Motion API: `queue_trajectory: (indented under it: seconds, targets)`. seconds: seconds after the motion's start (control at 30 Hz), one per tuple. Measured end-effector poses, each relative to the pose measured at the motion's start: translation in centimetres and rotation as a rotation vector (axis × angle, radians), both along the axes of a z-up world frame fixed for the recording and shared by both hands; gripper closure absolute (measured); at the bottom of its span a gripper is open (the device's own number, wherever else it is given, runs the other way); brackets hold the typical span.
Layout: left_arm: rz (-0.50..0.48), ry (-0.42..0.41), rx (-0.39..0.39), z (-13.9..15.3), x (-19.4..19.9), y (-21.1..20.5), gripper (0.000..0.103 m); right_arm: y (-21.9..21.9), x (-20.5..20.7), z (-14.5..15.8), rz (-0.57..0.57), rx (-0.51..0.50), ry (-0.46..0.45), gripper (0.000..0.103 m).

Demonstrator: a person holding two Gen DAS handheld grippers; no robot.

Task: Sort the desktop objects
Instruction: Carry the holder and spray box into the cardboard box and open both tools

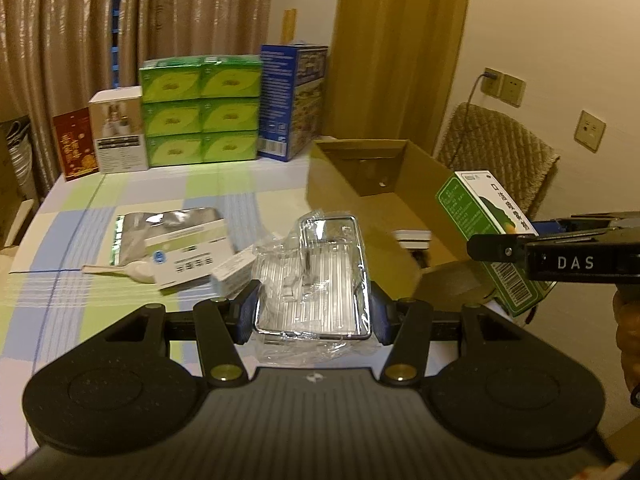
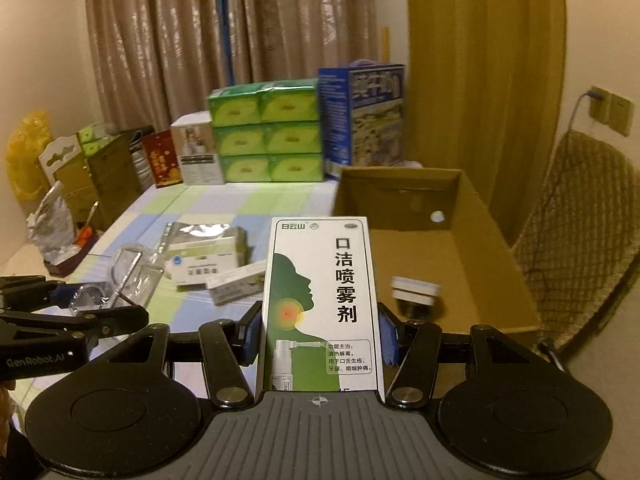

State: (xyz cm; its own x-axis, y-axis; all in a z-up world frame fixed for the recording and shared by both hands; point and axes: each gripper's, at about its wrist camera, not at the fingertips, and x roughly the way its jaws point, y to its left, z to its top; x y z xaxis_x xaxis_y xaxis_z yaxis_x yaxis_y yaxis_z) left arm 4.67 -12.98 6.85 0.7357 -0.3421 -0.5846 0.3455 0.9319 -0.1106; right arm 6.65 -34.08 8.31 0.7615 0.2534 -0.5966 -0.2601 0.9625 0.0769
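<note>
We are finding the left gripper holding a clear plastic case wrapped in loose cellophane, its blue pads pressing against both long sides of the case. The case is reaching forward beyond the fingertips, over the checked tablecloth. Ahead of these fingers and to their left, a foil pouch, a white carton and a small white box are lying together on the cloth, with a pale spoon-like item just beside them.

We are finding the right gripper clamping a white and green spray box, which is standing lengthwise between the fingers and extending well past their tips. Beyond and to the right of these fingers, an open cardboard box is sitting on the table, with a white-rimmed jar lying inside it.

Further ahead of both grippers, stacked green tissue packs and a blue carton are standing against the curtain
</note>
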Motion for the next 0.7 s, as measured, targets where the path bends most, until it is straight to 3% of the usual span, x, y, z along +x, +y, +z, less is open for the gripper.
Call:
queue_trajectory:
  seconds: [0.33,0.7]
  targets:
    - [-0.071,0.003,-0.009,0.5,1.7,-4.6,0.054,-5.8,1.1,0.5,-0.087,-0.017,0.006,0.050]
    - [-0.140,0.016,-0.001,0.4,4.0,-9.2,0.054,-9.4,3.1,0.1,-0.115,0.008,0.043,0.050]
